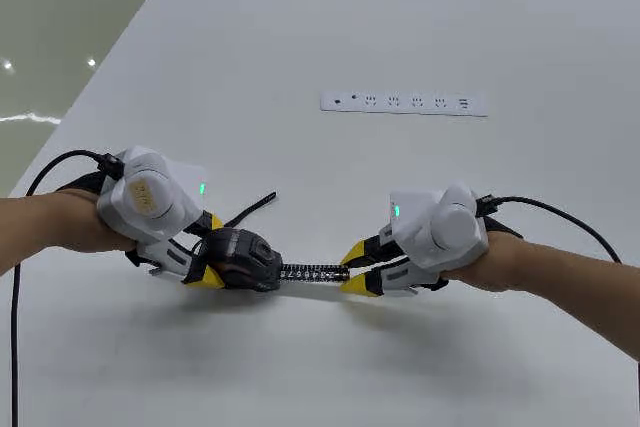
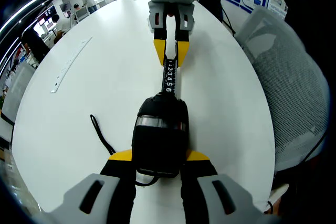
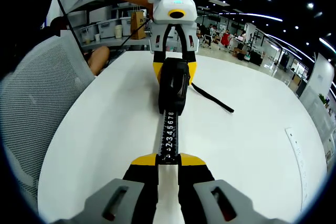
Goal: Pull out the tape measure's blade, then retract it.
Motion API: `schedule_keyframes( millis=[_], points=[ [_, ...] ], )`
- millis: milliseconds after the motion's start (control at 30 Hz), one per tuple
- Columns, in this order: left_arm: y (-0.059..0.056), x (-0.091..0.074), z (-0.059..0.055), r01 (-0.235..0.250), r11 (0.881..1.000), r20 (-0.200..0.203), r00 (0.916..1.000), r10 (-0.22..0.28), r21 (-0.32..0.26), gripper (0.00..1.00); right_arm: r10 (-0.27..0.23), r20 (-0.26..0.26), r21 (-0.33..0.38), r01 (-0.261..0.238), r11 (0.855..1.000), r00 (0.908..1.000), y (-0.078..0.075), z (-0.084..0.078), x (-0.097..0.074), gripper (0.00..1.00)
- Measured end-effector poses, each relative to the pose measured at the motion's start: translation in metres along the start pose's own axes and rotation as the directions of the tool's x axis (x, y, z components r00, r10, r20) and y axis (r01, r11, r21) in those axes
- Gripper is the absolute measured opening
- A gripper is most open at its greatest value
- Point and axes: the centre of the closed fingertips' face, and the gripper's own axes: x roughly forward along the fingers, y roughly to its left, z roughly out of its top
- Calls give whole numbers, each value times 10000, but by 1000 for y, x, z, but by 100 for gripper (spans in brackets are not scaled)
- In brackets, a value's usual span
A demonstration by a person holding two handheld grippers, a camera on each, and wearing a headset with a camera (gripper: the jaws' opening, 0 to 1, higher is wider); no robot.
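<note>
Head view: tape measure [image 1: 238,259] sits near edge of white table [image 1: 350,27], case clamped in left gripper [image 1: 208,252] — short blade [image 1: 313,272] out to the right w/ tip pinched by right gripper [image 1: 355,269]. Power strip [image 1: 403,102] farther back.

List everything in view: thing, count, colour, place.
tape measure: one, black, on the table, in the left gripper's jaws
blade: one, black with white numerals, short stretch out toward the right gripper
strap: one, black, on the table behind the tape measure
power strip: one, white, farther back
table: one, white
chair: one, grey mesh, beside the table
cables: two, black, one per gripper
left gripper: white, yellow tips
right gripper: same, gripping the blade's end
arms: two, behind the grippers
</note>
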Motion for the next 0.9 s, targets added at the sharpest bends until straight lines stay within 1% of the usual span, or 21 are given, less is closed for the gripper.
schedule_keyframes(
  millis=[133, 233, 367, 733, 900],
  points=[
    [0, 0, 0, -3, 10000, 6, 10000, 3, -6, 28, -1, -7, 0, 1, 10000, 10000, -2, -2, -1, 12],
    [0, 0, 0, 2, 10000, 3, 10000, -2, 3, 28, -1, -15, 16, 1, 10000, 10000, 1, -2, -2, 12],
    [0, 0, 0, 2, 10000, 5, 10000, -2, 10, 28, 1, -24, 43, -1, 10000, 10000, 0, -4, -3, 12],
    [-3, -1, 4, 1, 10000, 5, 10000, -1, 10, 28, 5, -19, 73, -5, 10000, 10000, -3, -10, -5, 12],
    [-3, -1, 4, 5, 10000, 8, 10000, -5, 0, 28, 26, -20, 84, -26, 10000, 10000, 0, -10, -6, 12]
  ],
)
